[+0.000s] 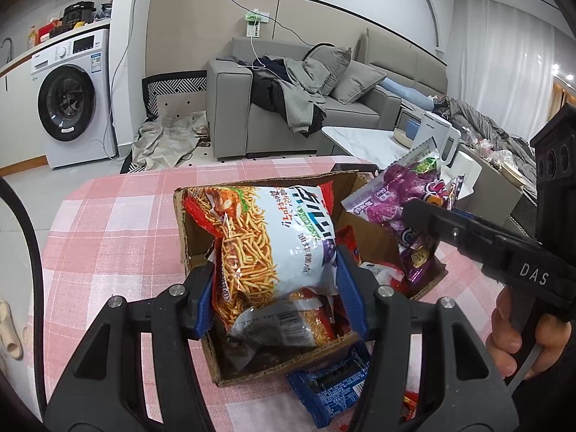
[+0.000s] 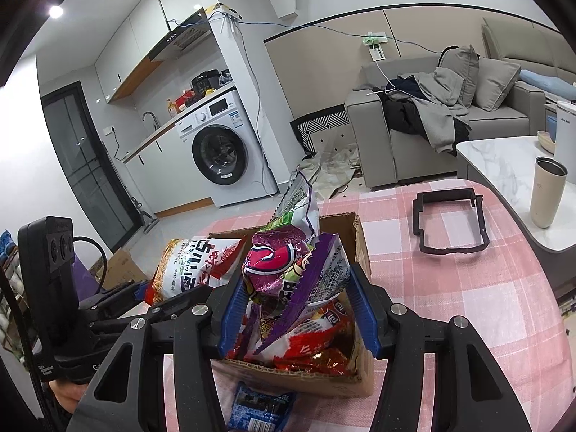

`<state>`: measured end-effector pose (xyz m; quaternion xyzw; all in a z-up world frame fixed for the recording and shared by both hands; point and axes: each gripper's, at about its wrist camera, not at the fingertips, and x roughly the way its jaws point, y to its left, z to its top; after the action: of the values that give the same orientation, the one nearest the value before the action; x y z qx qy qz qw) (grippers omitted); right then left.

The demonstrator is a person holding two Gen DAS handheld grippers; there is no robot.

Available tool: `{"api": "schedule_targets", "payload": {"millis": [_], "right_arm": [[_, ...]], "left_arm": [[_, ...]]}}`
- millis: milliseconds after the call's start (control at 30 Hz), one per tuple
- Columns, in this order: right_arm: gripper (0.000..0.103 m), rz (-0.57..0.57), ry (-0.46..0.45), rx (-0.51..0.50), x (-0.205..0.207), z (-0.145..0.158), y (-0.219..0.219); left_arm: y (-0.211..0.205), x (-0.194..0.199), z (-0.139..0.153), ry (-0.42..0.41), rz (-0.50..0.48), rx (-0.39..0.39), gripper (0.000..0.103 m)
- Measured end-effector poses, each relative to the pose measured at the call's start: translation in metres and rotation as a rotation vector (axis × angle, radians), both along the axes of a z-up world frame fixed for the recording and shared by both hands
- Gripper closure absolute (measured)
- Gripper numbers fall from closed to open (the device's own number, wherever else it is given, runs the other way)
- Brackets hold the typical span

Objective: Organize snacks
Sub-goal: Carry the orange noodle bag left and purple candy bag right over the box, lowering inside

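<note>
My left gripper (image 1: 275, 288) pinches the noodle-snack bag (image 1: 273, 237) over the cardboard box (image 1: 201, 262) on the tabletop (image 1: 118, 223); my right gripper (image 2: 298, 309) clamps the purple candy bag (image 2: 288, 262) over the same box.

Risks: both bags crowd one opening and could snag or tip the box; a slick bag could slip out.

Count: two held bags, one box, one blue packet (image 1: 334, 388) outside it, red packets inside too jumbled to count.

Snack bags (image 1: 273, 244) – glossy crinkled plastic film. Box (image 2: 345, 230) – matt corrugated cardboard, rough edges. Tablecloth (image 1: 118, 230) soft checked cloth. Gripper fingers (image 2: 363, 306) ribbed plastic.
</note>
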<state>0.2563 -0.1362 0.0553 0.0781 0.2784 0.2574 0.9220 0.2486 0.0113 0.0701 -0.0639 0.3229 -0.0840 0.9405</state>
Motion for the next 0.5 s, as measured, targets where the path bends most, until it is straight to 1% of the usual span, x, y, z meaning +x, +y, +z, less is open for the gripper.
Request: {"api": "schedule_targets", "payload": {"millis": [200, 300, 400, 500], "right_arm": [[0.049, -0.015, -0.010, -0.045, 0.006, -0.004, 0.009], [0.049, -0.040, -0.022, -0.071, 0.007, -0.004, 0.012], [0.049, -0.077, -0.043, -0.117, 0.007, -0.005, 0.016], [0.049, -0.085, -0.057, -0.151, 0.008, -0.007, 0.021]], "left_arm": [[-0.006, 0.014, -0.008, 0.007, 0.007, 0.021, 0.048], [-0.009, 0.019, -0.015, 0.008, 0.014, 0.036, 0.048], [-0.014, 0.022, -0.020, 0.014, 0.016, 0.050, 0.048], [-0.017, 0.026, -0.025, 0.009, 0.026, 0.063, 0.048]]}}
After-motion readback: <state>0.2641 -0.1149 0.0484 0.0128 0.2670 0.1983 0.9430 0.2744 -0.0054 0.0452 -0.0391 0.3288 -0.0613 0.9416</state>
